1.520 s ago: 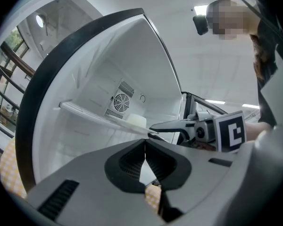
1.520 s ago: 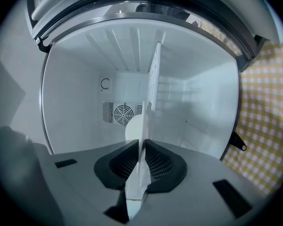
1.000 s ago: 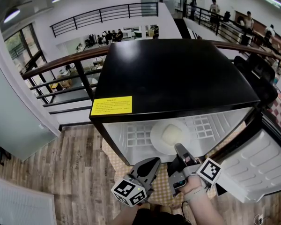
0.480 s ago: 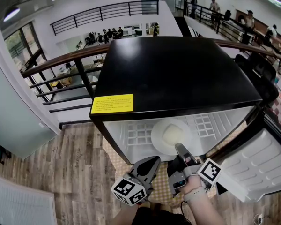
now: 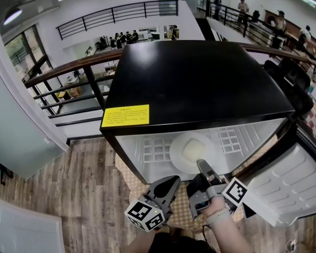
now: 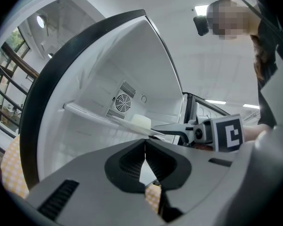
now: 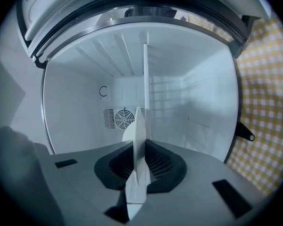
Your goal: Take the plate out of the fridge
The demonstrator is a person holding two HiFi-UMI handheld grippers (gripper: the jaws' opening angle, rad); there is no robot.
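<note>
A white plate (image 5: pixel 192 153) with a pale block (image 5: pixel 194 151) on it lies on the wire shelf inside the open black fridge (image 5: pixel 200 83). My right gripper (image 5: pixel 203 166) reaches into the fridge opening and is shut on the plate's near rim. In the right gripper view the plate (image 7: pixel 139 140) stands edge-on between the pads of my right gripper (image 7: pixel 140 147). My left gripper (image 5: pixel 174 181) hangs shut and empty just in front of the fridge, left of the right one. The left gripper view shows my left gripper (image 6: pixel 145 142) below the plate (image 6: pixel 127 125) and the right gripper (image 6: pixel 170 128).
The fridge door (image 5: pixel 289 186) swings open to the right. A yellow checked cloth (image 5: pixel 181 210) lies under the fridge front. A dark railing (image 5: pixel 68 73) runs behind, with wood flooring (image 5: pixel 79 194) at the left. A fan vent (image 7: pixel 118 118) sits on the fridge's back wall.
</note>
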